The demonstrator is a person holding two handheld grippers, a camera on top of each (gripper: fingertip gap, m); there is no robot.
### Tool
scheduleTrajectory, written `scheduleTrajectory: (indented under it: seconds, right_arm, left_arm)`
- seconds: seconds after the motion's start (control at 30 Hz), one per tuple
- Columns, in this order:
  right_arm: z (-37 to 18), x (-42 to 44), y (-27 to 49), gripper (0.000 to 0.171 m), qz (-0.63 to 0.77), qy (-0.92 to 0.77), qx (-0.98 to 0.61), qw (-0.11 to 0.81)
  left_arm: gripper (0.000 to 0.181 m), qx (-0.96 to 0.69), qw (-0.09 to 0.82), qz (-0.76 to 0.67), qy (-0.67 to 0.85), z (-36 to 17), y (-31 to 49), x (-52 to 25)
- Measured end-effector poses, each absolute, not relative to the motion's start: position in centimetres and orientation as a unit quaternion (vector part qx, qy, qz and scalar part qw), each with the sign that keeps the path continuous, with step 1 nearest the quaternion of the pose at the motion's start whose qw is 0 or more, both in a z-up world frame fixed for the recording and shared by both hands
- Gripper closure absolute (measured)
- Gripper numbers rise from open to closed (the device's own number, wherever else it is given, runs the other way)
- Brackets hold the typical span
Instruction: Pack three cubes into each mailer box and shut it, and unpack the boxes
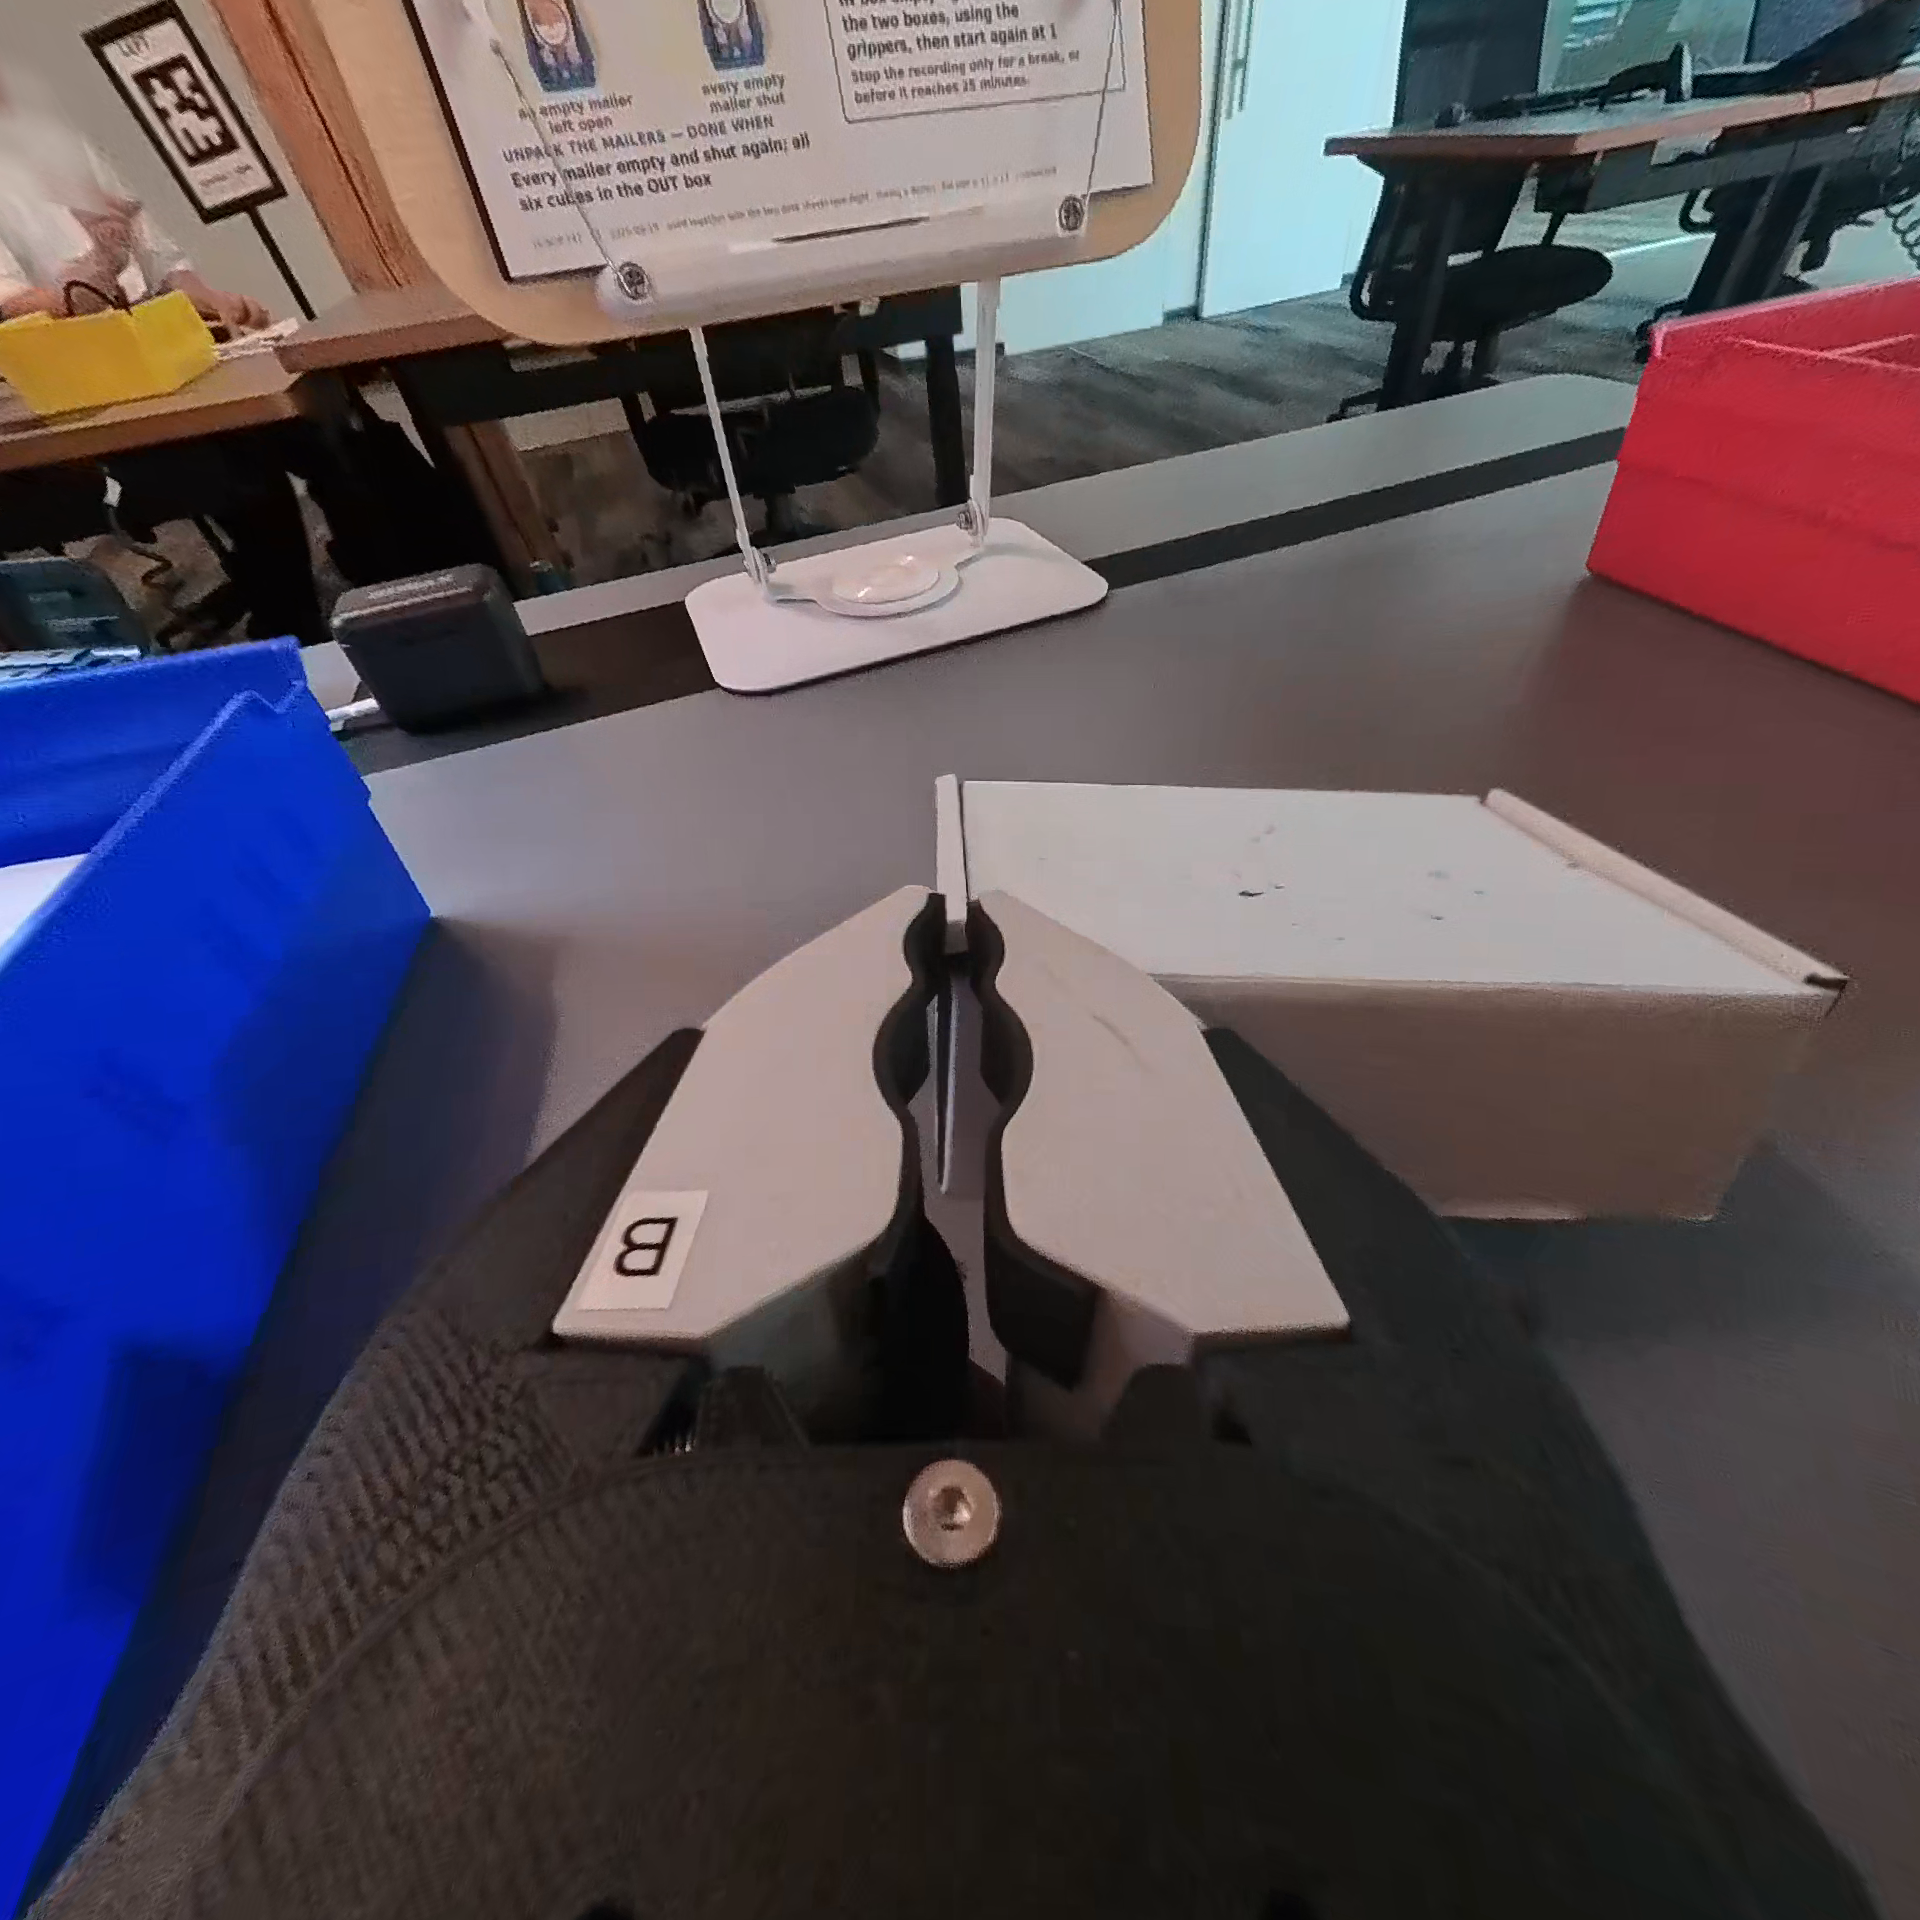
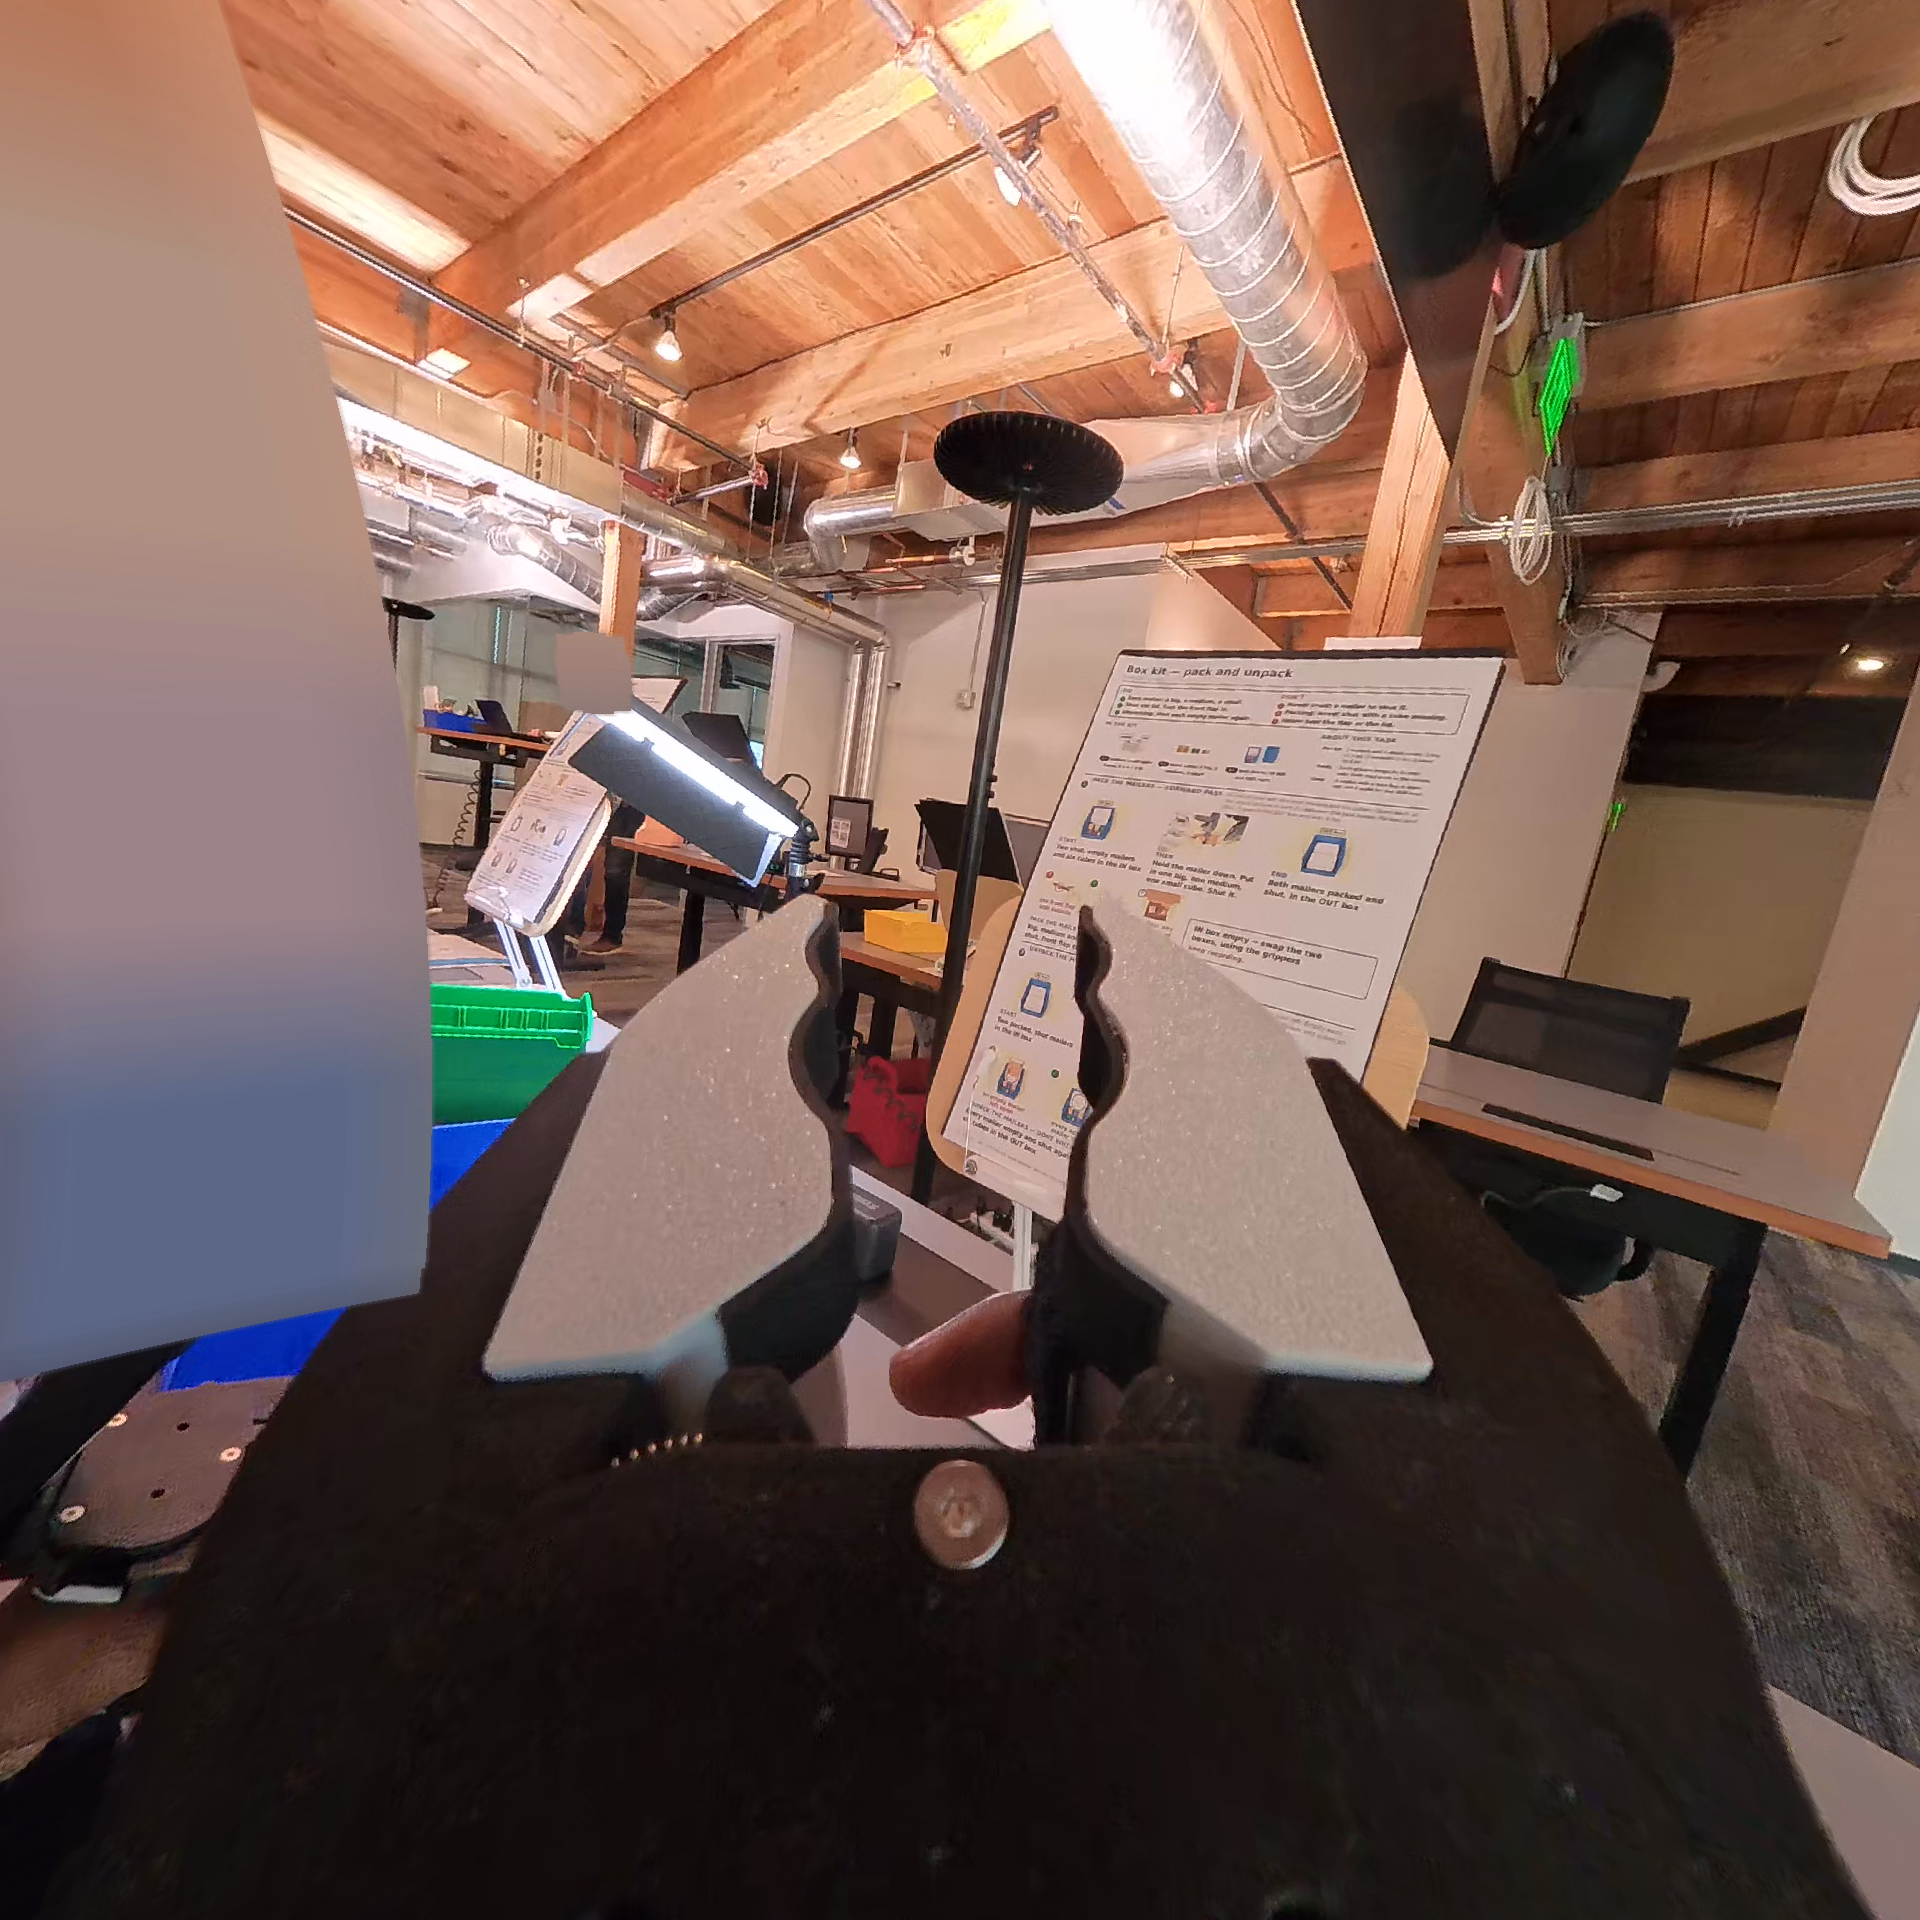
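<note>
On my left feed I see a white mailer box (image 1: 1351, 914) with faint dark specks, on a dark grey table (image 1: 1351, 665). A blue bin (image 1: 187, 935) sits left, a red bin (image 1: 1766, 499) right. My left gripper (image 1: 951, 925) has pale grey fingers (image 1: 800, 1091) on a black ribbed body; the right gripper (image 2: 951, 935) shows speckled grey fingers.

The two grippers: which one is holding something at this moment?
The left gripper: it is shut on a thin side flap of the white mailer box. The right gripper is open, empty, raised.
</note>
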State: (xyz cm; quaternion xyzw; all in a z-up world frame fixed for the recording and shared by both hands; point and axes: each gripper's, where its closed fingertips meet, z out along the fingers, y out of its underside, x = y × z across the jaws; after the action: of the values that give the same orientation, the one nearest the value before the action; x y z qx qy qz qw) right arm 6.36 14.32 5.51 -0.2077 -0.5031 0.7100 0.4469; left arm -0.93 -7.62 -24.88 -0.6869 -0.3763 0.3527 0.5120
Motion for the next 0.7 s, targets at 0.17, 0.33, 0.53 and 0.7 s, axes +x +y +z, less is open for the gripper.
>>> scheduleTrajectory:
  seconds: [0.17,0.33,0.53,0.7]
  right_arm:
    - [5.3,6.0,14.0,0.128,0.704,-0.51,-0.21,0.447]
    - [4.9,5.5,13.5,0.128,0.697,-0.522,-0.211,0.445]
    - [4.3,5.0,12.5,0.127,0.687,-0.543,-0.208,0.436]
    - [3.4,4.4,11.4,0.123,0.672,-0.569,-0.205,0.428]
  left_arm:
    - [0.18,-0.697,0.509,0.342,-0.372,-25.6,-7.1,-0.6]
    - [0.18,-0.693,0.517,0.337,-0.373,-25.8,-7.2,-0.4]
    - [0.143,-0.693,0.539,0.294,-0.378,-25.0,-7.6,0.0]
    - [0.091,-0.714,0.562,0.205,-0.364,-24.5,-7.5,1.0]
